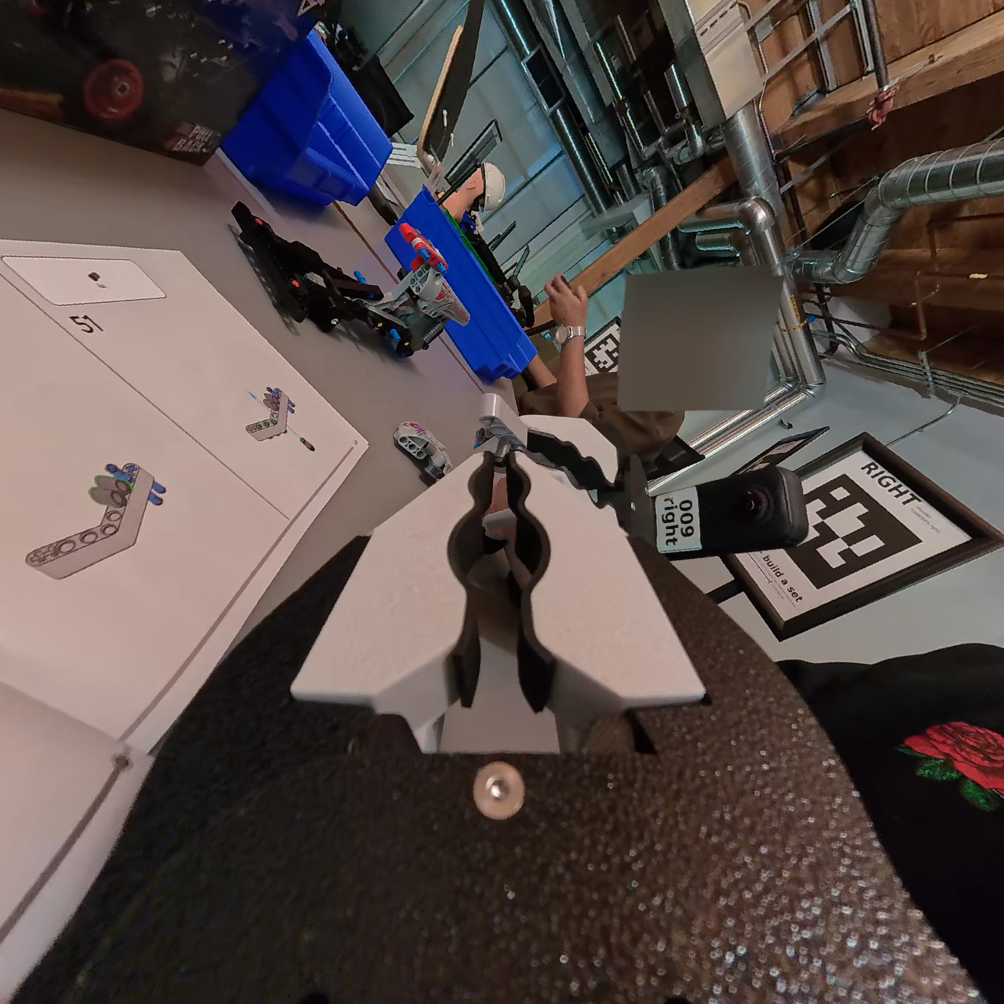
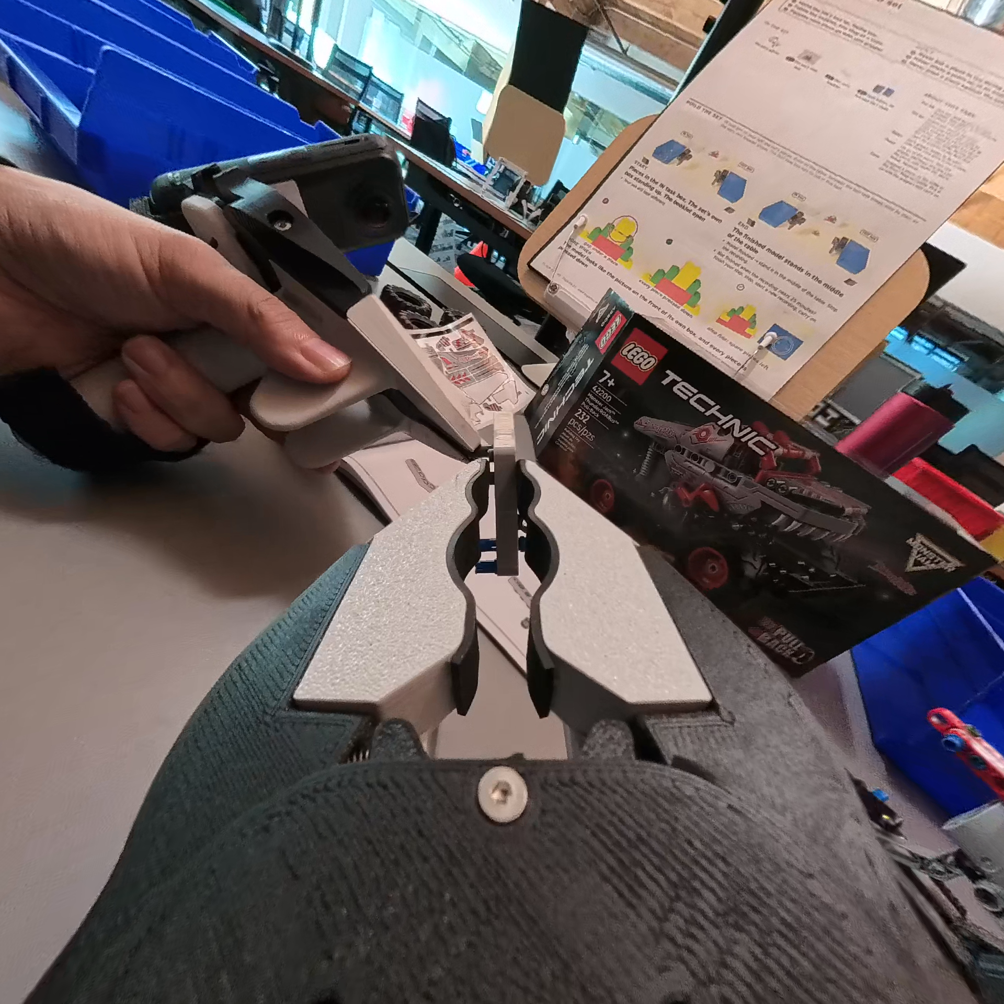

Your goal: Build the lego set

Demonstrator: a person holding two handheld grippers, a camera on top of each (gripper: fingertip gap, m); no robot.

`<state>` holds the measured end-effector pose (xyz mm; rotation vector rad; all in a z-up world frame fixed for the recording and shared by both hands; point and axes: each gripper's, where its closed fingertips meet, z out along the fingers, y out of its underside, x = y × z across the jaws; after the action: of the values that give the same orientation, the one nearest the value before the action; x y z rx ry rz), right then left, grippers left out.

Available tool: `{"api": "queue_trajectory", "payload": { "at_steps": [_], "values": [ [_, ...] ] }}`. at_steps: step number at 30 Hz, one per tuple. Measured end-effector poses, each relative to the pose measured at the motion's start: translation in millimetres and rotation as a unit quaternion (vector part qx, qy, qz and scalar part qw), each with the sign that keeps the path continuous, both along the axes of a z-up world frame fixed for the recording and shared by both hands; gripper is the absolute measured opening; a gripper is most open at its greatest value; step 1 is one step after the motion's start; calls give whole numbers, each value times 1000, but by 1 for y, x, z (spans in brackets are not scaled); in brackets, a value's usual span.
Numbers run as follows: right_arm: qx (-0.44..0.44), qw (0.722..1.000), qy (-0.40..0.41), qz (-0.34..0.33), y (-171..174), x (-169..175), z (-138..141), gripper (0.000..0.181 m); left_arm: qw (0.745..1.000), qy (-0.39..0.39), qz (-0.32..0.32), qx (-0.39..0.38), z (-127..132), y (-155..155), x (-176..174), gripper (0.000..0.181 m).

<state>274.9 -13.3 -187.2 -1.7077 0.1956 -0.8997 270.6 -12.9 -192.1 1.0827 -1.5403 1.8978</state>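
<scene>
My right gripper [image 2: 502, 472] is shut on a grey angled beam [image 2: 505, 500] with blue pins in its side, held upright above the table. In the left wrist view the beam's end [image 1: 491, 408] sticks out of the right gripper [image 1: 524, 437], which reaches in from the right. My left gripper [image 1: 499, 462] is shut on a small dark pin [image 1: 502, 448], with its tip against the beam. A hand holds the left gripper [image 2: 472, 434] in from the left. The open instruction booklet [image 1: 163, 434] lies on the table at left.
A partly built black and grey model [image 1: 337, 293] and a loose grey panel [image 1: 424, 445] lie on the table. Blue bins [image 1: 309, 125] stand behind. The set's box [image 2: 733, 489], a sticker sheet [image 2: 467, 358] and an instruction board [image 2: 760, 190] stand nearby. A person [image 1: 570, 337] sits opposite. Only a small space, under 4 cm, lies between the two pairs of fingers.
</scene>
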Motion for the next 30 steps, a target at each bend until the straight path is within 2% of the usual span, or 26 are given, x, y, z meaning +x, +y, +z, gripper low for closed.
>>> {"api": "queue_trajectory", "payload": {
  "at_steps": [5,16,21,26,28,30],
  "values": [
    [17,1000,24,5,0,0,0,8,1000,-1,4,-1,0,1,1,3],
    [1,1000,15,7,1,-1,-3,8,1000,-2,6,1,0,2,1,3],
    [-15,1000,-9,-11,3,1,-2,8,994,-70,43,66,0,3,5,2],
    [-39,998,-32,-23,3,2,-1,8,965,-178,76,176,0,5,7,2],
    [-60,996,-56,-32,3,1,0,8,958,-195,77,195,1,5,6,2],
    [-93,991,-86,-37,3,1,-1,8,967,-172,65,175,1,5,5,2]
  ]
}}
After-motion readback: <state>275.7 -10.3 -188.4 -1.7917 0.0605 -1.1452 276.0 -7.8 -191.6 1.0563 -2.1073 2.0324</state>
